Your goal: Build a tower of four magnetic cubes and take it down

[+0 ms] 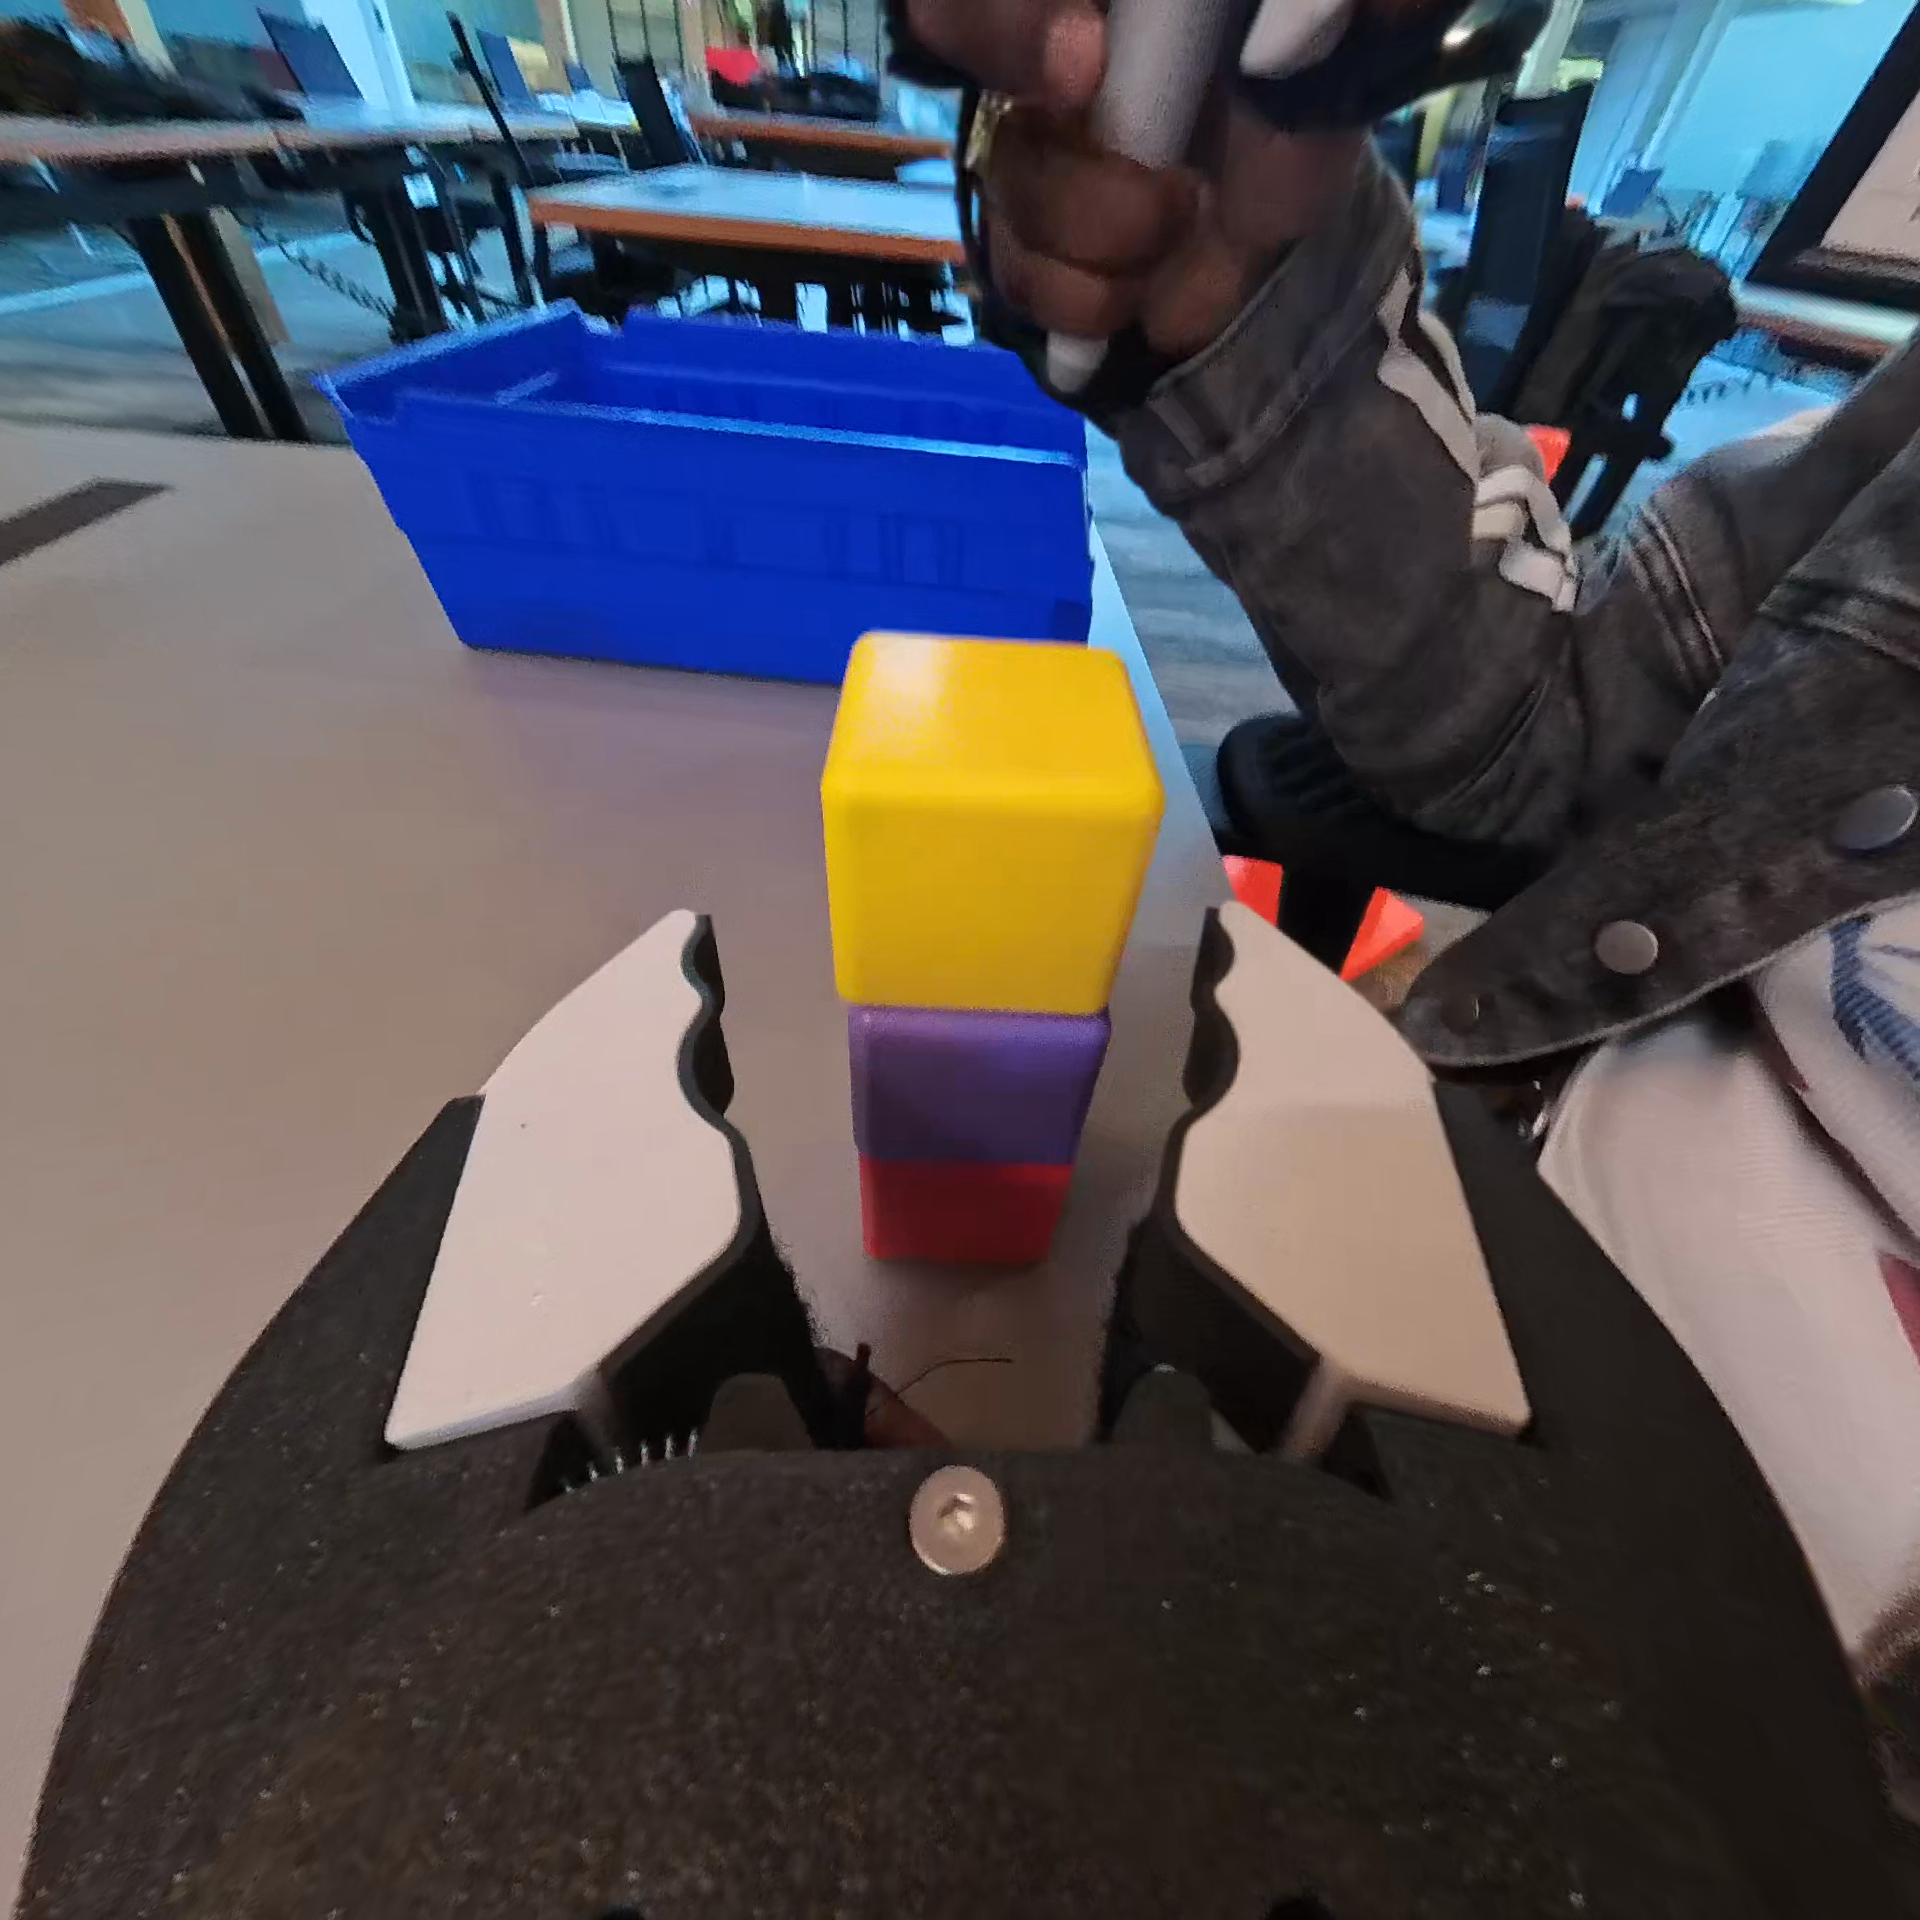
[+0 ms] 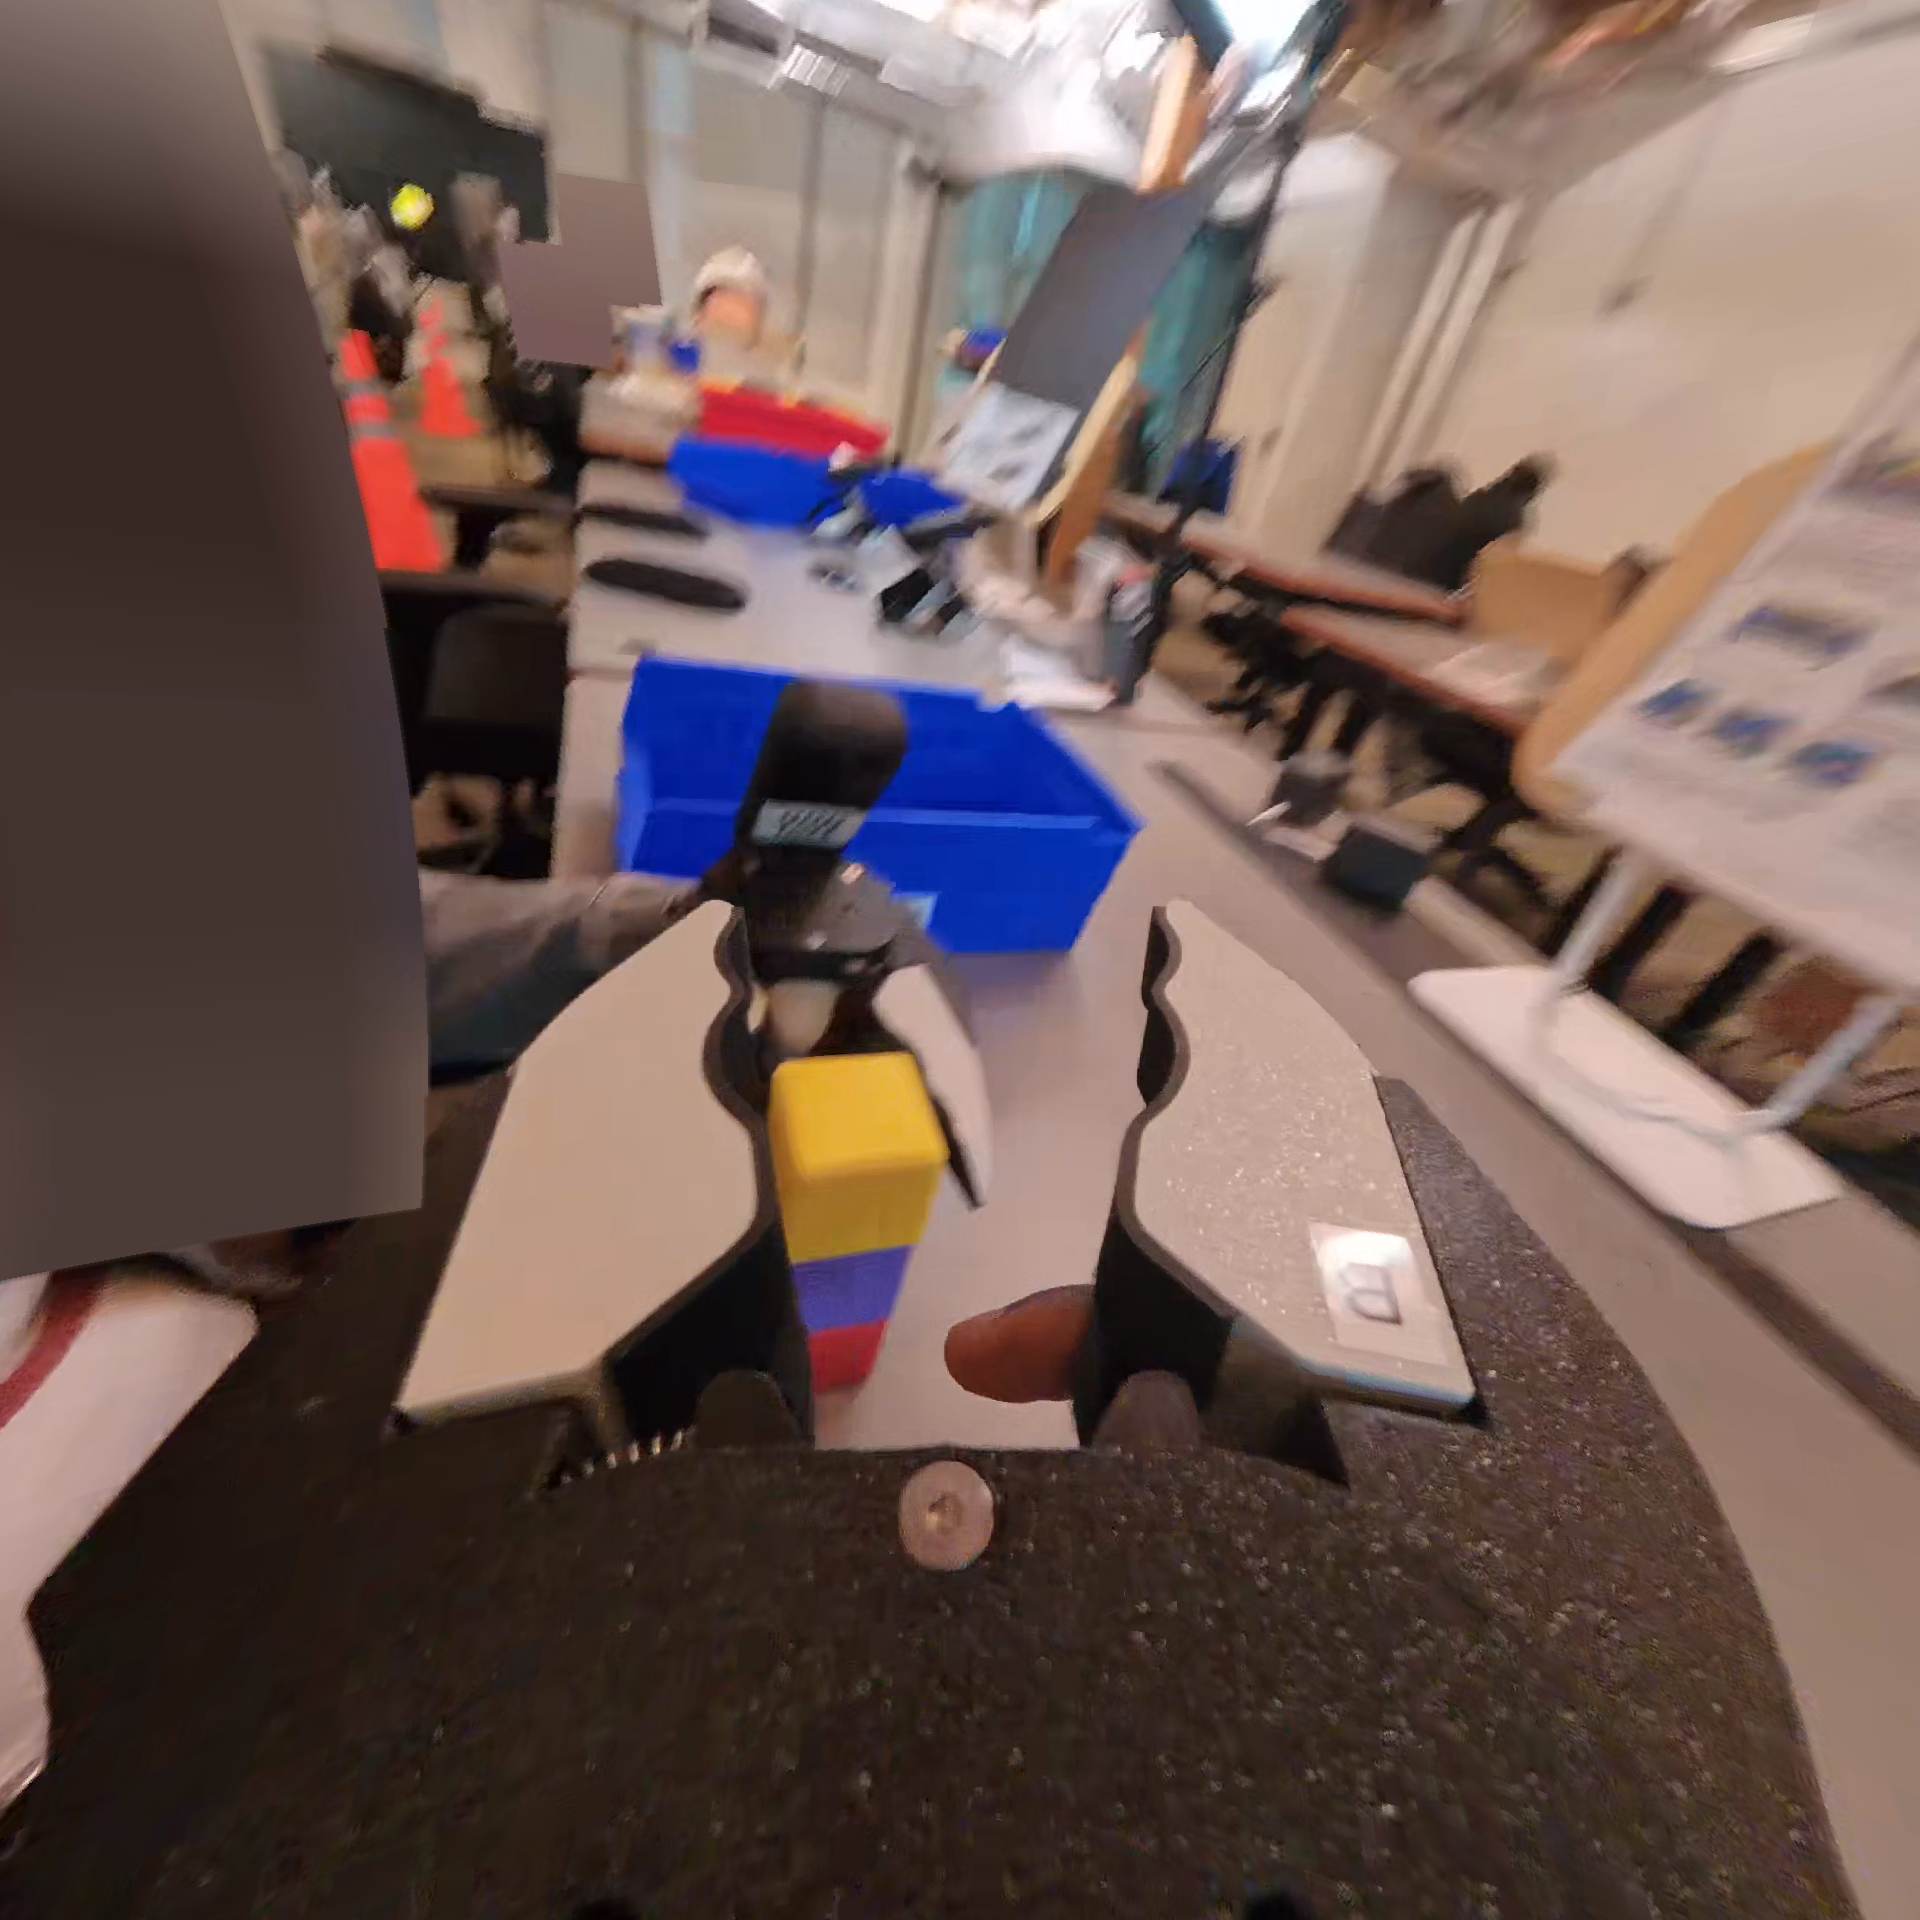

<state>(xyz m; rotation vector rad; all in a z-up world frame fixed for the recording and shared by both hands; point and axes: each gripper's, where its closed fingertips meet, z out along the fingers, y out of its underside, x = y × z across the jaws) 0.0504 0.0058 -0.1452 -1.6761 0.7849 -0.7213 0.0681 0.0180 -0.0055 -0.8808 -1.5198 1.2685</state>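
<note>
A tower of three cubes stands on the grey table (image 1: 312, 831): a yellow cube (image 1: 987, 831) on top, a purple cube (image 1: 977, 1086) under it and a red cube (image 1: 961, 1210) at the bottom. My left gripper (image 1: 958, 925) is open; its fingers stand on either side of the tower with a clear gap on both sides. My right gripper (image 2: 945, 914) is open and empty, higher up, looking down on the yellow cube (image 2: 857, 1132). The left gripper also shows in the right wrist view (image 2: 831, 935), just behind the tower.
A blue bin (image 1: 727, 520) stands on the table behind the tower and shows in the right wrist view too (image 2: 987, 810). The table's right edge runs close beside the tower. A person's hand and dark sleeve (image 1: 1351, 520) are to the upper right. Other tables and chairs stand farther off.
</note>
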